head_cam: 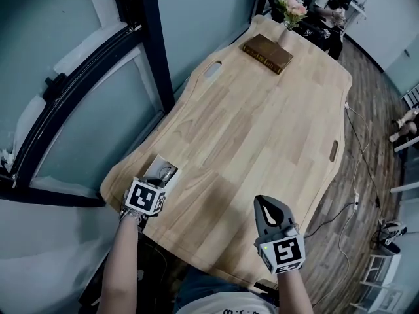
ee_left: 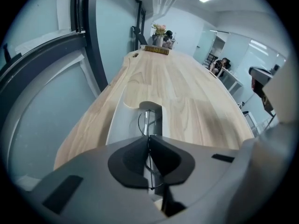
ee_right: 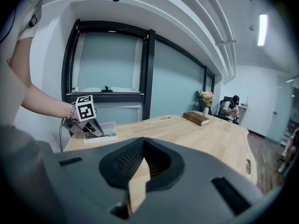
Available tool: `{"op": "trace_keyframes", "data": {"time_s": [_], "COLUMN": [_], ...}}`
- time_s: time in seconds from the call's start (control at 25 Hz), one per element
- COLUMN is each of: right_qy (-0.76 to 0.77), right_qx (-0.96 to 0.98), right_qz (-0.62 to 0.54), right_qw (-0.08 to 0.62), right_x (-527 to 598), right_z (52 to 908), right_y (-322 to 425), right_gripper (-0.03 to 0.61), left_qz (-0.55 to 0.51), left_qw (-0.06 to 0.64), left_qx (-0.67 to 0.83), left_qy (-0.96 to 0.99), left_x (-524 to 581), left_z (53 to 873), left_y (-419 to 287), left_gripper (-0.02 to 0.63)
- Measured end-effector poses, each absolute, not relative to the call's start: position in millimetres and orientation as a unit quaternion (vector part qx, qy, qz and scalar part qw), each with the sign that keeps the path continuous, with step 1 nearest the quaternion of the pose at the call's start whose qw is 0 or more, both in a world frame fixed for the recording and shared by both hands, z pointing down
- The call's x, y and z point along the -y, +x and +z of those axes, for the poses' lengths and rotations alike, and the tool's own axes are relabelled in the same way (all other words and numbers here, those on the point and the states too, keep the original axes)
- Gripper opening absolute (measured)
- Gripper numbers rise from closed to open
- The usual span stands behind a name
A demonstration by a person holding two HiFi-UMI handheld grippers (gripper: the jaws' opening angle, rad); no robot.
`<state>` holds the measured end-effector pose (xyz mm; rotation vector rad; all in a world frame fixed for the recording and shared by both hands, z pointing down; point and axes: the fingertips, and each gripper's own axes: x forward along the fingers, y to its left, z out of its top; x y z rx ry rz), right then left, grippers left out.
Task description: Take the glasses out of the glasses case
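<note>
White case (head_cam: 154, 163) at lower left holds the glasses (ee_left: 140, 121), left gripper (ee_left: 149, 141) pinching their wire frame, right gripper (head_cam: 262, 201) ajar, empty; grasp looks made, next likely a gentle lift clear of the walls.

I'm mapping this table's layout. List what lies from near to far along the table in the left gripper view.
left tongs, shut on the glasses → glasses case → book → flowers

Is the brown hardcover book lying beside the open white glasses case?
No, the brown hardcover book lies at the far end of the wooden table, the open white glasses case at its near corner.
</note>
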<state>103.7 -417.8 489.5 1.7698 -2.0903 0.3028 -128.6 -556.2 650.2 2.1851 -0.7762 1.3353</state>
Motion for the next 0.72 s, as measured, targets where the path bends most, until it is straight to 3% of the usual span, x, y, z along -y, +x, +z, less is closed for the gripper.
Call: {"op": "trace_keyframes", "data": {"time_s": [0.72], "right_qy": [0.626], "right_qx": [0.758], "right_qz": [0.061], "right_qw": [0.172], "right_x": [395.3], "right_z": [457.1], "right_y": [77.4], "right_gripper": [0.011], "left_qz": [0.356], "left_qw": [0.160], "left_qx": [0.382], "left_qy": [0.838], "left_x": [543.2], "left_z": [549.3], "left_y": [-140.7], "left_gripper": [0.023]}}
